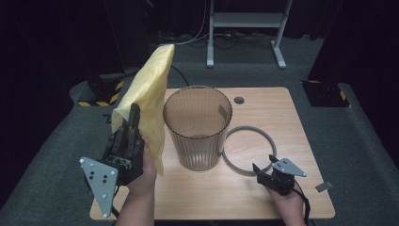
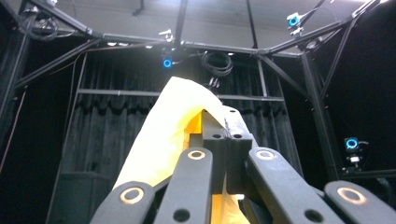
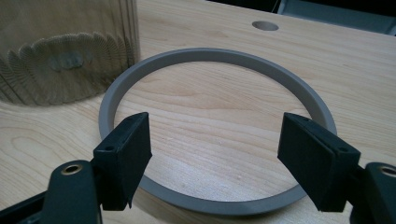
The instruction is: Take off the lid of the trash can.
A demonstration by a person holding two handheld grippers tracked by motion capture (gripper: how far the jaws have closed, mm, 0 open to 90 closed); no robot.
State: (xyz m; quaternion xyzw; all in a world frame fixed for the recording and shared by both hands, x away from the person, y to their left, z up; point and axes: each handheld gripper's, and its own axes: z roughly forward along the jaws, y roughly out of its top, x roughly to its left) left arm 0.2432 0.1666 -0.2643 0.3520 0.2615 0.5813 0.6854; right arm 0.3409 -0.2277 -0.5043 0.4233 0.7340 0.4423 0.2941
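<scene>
The left gripper point(image 1: 133, 113) is standing at the near left of the wooden table point(image 1: 282, 141), pointing upward, with its jaws clamped together on a yellow plastic bag point(image 1: 148, 94). The bag is hanging from the jaw tips and billowing up and to the far side above them, its lower edge trailing down beside the person's left hand point(image 1: 143, 174). In the left gripper view the bag point(image 2: 168, 126) is draping over the closed jaws against dark curtains and a ceiling frame with small blue-lit cameras.

Just to the right of the bag, a translucent brown ribbed bin point(image 1: 197, 127) is standing upright near the middle of the table, its mouth open and uncovered. A grey ring point(image 1: 248, 150) is lying flat on the table, touching or nearly touching the bin's right side at its base.

The right gripper point(image 1: 263, 165) is resting low at the near right of the table, held by the right hand point(image 1: 287, 202), its jaws standing wide apart with nothing clamped. In the right gripper view the near arc of the ring point(image 3: 215, 200) is lying between and just below the two open pads point(image 3: 126, 154), which are not pressing on it.

No brand, label or writing is legible on the bag, the bin, the ring or the grippers.
</scene>
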